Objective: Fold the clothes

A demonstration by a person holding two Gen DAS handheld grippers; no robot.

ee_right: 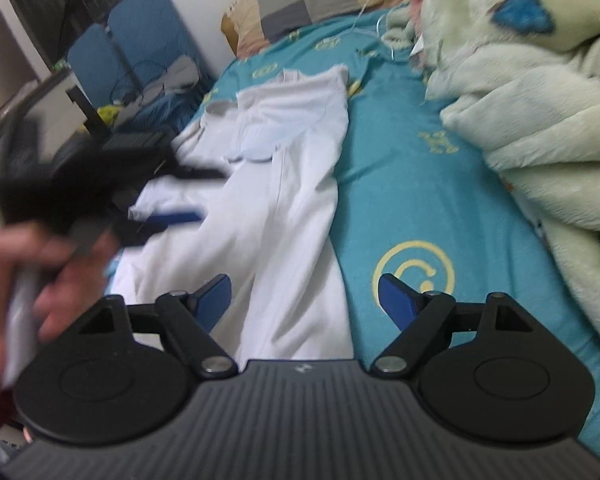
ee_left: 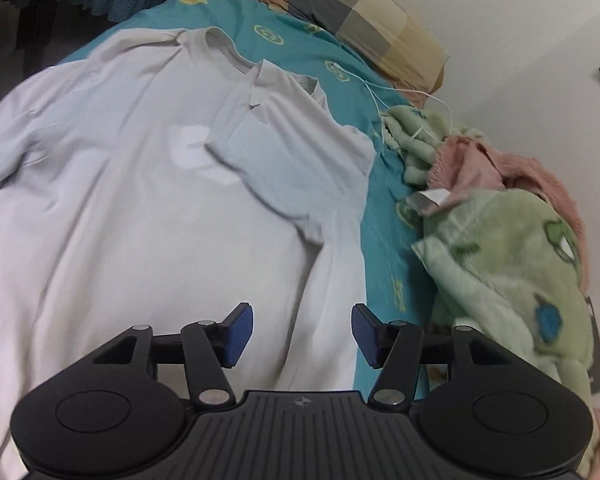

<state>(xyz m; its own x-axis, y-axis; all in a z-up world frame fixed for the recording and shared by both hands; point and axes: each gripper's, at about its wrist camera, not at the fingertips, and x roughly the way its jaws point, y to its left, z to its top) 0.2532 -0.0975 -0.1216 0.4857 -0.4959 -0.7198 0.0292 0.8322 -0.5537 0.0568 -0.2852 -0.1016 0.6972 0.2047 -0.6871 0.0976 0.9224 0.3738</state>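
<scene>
From the left wrist view, the pale grey-white cotton T-shirt (ee_left: 148,200) lies spread on the teal patterned bedsheet (ee_left: 384,248), collar toward the checked pillow (ee_left: 364,12) at the head of the bed, one sleeve already folded inward over the chest. The left gripper (ee_left: 302,332) hangs over the shirt's lower body near its right side edge, jaws parted and empty. The risk here, as I judge it, is pinching only the top layer, or sheet along with it, so the fold drags and wrinkles; the fluffy green blanket (ee_left: 512,264) heaped along the bed's right side could also catch the hem.

From the right wrist view, the right gripper (ee_right: 304,300) stands released, nothing between its blue pads; the shirt's side edge runs between the jaws, nearer the left finger, the right finger over bare sheet. The left gripper appears blurred at the left, over the shirt.
</scene>
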